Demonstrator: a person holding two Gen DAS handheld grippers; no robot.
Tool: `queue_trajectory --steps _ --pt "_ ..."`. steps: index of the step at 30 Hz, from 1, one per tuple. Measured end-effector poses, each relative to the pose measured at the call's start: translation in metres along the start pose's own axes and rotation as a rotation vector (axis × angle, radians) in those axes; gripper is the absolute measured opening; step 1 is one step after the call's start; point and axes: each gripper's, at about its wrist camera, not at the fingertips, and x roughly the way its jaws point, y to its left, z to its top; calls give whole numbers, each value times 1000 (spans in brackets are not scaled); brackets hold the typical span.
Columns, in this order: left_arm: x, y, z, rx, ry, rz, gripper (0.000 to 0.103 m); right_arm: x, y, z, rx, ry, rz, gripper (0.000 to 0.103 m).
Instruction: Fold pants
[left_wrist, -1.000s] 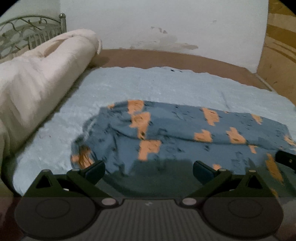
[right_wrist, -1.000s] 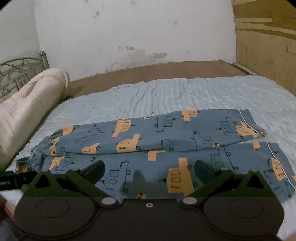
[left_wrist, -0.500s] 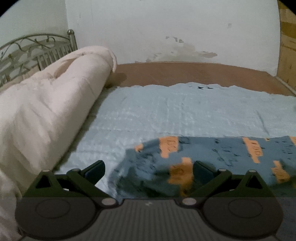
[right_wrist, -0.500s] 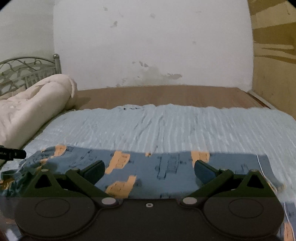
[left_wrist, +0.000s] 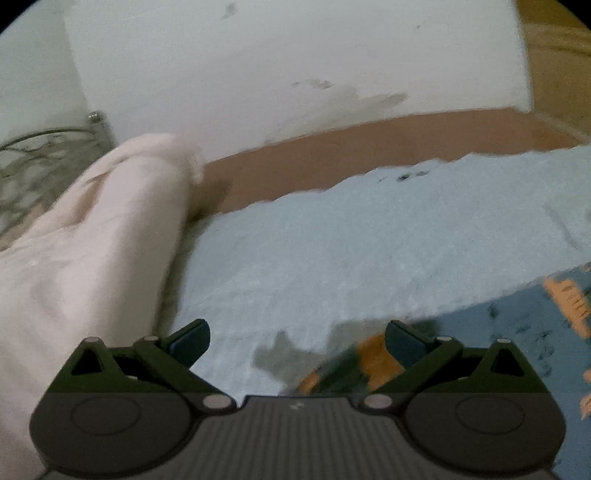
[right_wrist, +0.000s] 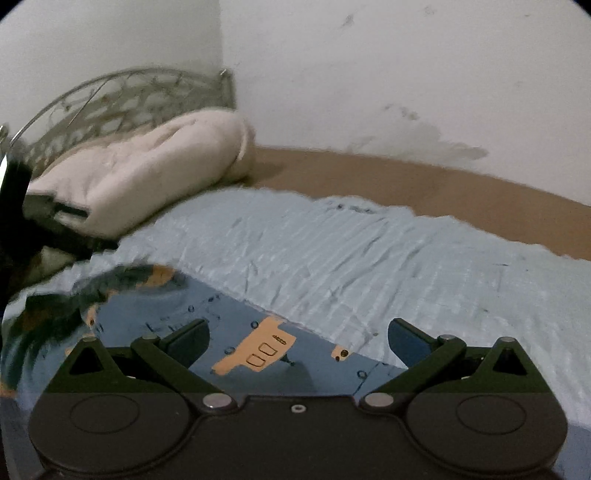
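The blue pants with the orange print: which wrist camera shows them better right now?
The right wrist view. There the pants spread across the lower frame beneath the open right gripper, print fairly sharp. The left wrist view catches only a blurred edge of them at lower right, beside the open left gripper.

Left black plastic two-finger gripper (left_wrist: 297, 338): dark ribbed housing plate at bottom centre, small pale mark on upper edge; two round black discs at either side; silver pivot screws at inner linkage joints; triangular cut-outs in outer link arms; dark blue-grey finger pads (left_wrist: 188, 339) on angled tips.

Right black plastic two-finger gripper (right_wrist: 297, 338): same linkage and discs; housing plate smooth, small ringed hole at upper centre; silver pivot screws; triangular cut-outs; dark blue finger pads (right_wrist: 408, 341).
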Motion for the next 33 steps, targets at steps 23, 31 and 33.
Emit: queue_trajectory --steps 23,31,33 --pt "103 1 1 171 251 -442 54 88 -47 -4 -105 290 117 62" --pt "96 0 -4 156 298 -433 3 88 -33 -3 -155 347 144 5" --pt "92 -1 -2 134 304 -397 0 86 -28 -2 -175 346 125 2"
